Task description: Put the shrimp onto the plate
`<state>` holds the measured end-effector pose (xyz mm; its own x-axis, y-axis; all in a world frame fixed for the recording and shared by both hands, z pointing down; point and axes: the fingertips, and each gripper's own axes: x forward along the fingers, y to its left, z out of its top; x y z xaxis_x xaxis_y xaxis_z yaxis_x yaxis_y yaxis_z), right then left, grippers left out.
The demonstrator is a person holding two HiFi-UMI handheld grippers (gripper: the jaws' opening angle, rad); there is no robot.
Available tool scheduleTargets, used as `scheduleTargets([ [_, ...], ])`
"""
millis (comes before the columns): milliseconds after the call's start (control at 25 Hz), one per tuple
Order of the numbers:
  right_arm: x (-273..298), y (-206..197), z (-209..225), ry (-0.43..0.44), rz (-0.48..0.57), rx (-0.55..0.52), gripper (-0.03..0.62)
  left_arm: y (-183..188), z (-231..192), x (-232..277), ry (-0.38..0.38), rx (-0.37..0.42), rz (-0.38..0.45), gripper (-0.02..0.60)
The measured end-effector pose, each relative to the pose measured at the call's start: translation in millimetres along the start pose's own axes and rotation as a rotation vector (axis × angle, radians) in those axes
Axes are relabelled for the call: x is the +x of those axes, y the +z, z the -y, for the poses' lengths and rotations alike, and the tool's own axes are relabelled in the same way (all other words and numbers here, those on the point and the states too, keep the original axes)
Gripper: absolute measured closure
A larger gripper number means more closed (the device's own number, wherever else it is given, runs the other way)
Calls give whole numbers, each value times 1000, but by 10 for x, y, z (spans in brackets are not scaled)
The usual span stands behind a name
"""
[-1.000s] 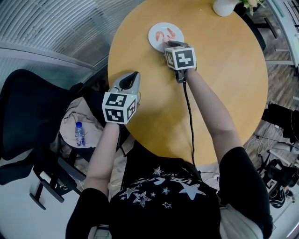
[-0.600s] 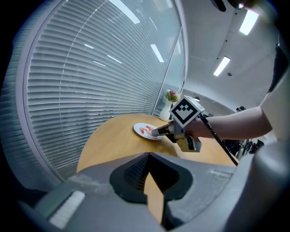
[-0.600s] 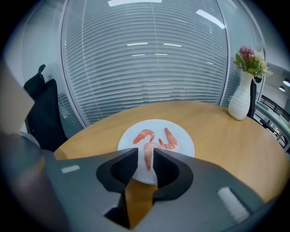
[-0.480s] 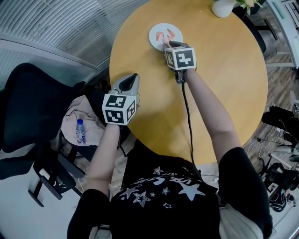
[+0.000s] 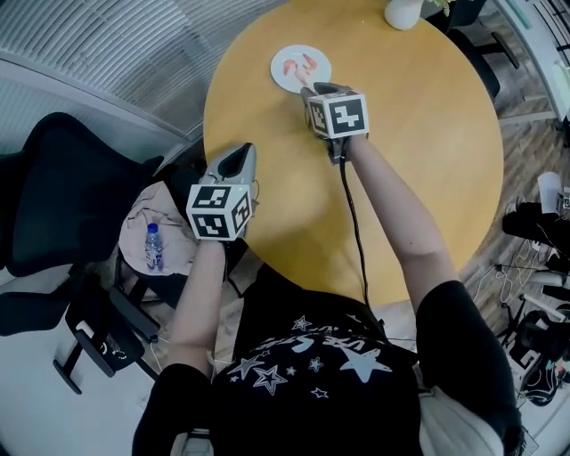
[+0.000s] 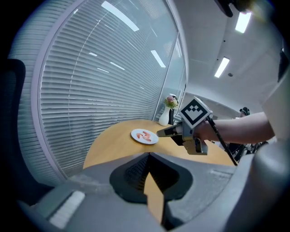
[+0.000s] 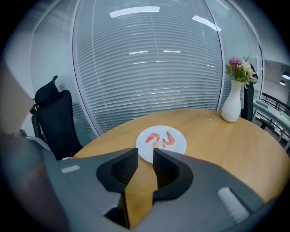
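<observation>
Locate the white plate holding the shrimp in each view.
Head view: plate at top centre, just beyond the right gripper.
Left gripper view: plate mid-frame, left of the right gripper.
Right gripper view: plate at centre, just beyond the jaws.
Shared landmark: white vase beyond the plate.

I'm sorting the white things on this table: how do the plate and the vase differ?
The plate lies flat and low, while the vase stands upright and tall. The plate holds shrimp, and the vase holds flowers. In the right gripper view the plate is nearer, and the vase stands beyond it to the right. Both are white and rest on the round wooden table.
</observation>
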<state>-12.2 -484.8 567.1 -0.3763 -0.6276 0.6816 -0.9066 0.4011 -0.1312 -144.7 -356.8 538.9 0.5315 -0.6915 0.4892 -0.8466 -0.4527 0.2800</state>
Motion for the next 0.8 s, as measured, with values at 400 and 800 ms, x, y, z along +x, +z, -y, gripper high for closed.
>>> scheduleTargets([
  [400,-768,-228,-106,44,65,-15,494,-93,641,-359,6,29,33,580],
  [800,-1657,-513,-144,60,125,-37,513,-146,1308,-768,19,64,74,580],
])
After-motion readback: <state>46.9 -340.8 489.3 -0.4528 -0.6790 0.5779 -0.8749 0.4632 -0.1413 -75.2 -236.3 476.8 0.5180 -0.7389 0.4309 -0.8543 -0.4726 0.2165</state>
